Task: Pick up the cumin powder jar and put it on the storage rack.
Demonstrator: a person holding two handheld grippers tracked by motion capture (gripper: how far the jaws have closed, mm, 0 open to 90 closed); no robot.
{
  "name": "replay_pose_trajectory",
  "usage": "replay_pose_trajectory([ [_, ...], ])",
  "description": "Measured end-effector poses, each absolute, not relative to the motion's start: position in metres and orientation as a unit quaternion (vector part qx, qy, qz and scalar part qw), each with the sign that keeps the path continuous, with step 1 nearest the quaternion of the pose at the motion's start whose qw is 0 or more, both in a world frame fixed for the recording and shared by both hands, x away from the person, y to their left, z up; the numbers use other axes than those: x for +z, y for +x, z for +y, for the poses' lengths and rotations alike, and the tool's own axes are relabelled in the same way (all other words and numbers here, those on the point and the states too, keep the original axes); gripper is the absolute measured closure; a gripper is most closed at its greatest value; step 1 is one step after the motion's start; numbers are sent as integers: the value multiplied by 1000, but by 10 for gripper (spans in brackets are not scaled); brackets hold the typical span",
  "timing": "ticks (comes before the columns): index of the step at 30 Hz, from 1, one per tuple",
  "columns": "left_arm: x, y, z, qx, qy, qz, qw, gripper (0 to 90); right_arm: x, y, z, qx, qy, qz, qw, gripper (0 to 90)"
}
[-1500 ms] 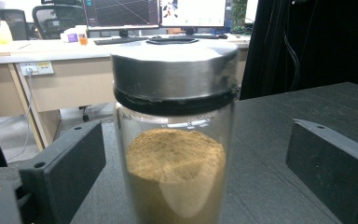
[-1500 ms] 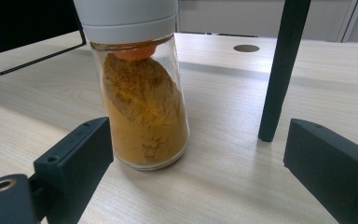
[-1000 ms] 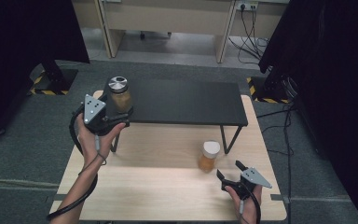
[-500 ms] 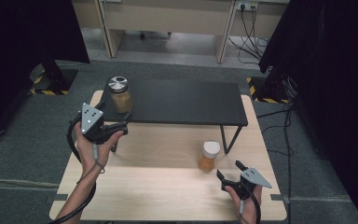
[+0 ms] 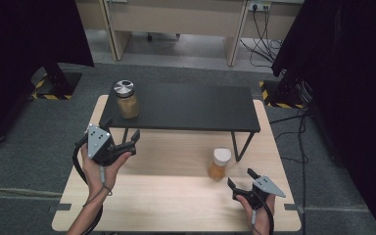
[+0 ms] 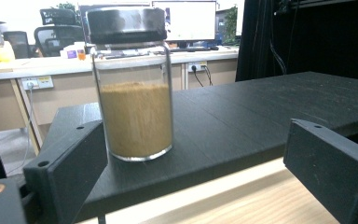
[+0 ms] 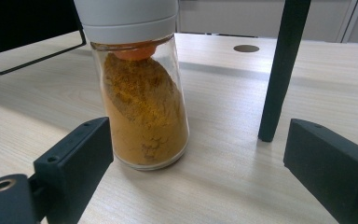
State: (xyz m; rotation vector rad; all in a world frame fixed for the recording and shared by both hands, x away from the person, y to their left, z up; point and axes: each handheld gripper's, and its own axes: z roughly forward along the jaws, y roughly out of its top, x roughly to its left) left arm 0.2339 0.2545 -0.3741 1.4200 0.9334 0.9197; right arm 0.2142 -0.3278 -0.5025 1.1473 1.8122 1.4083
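A glass jar of brown powder with a dark metal lid (image 5: pixel 126 100) stands on the left end of the black shelf (image 5: pixel 191 105). My left gripper (image 5: pixel 121 130) is open in front of and below that end, apart from the jar, with nothing between its jaws. In the left gripper view the jar (image 6: pixel 133 93) stands beyond the open left gripper (image 6: pixel 200 172). A white-lidded jar of orange powder (image 5: pixel 219 165) stands on the wooden table. My right gripper (image 5: pixel 241 178) is open just short of it. In the right gripper view this jar (image 7: pixel 140 93) is ahead of the open right gripper (image 7: pixel 205 168).
The shelf stands on thin black legs; one leg (image 7: pixel 282 70) is just right of the orange jar. The light wooden table (image 5: pixel 166 196) ends close behind both hands. Grey carpet, black curtains and desks with cables surround it.
My left gripper has drawn back from beside the dark-lidded jar toward the near side and sunk lower. The jar stays on the shelf. The right gripper has not moved.
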Motion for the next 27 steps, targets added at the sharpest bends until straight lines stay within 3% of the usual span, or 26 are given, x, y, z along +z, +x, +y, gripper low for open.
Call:
replay_pose_trajectory([
  [27, -469, 199, 244, 376, 602, 408, 574, 47, -503, 214, -327, 525, 426, 679, 286, 82],
])
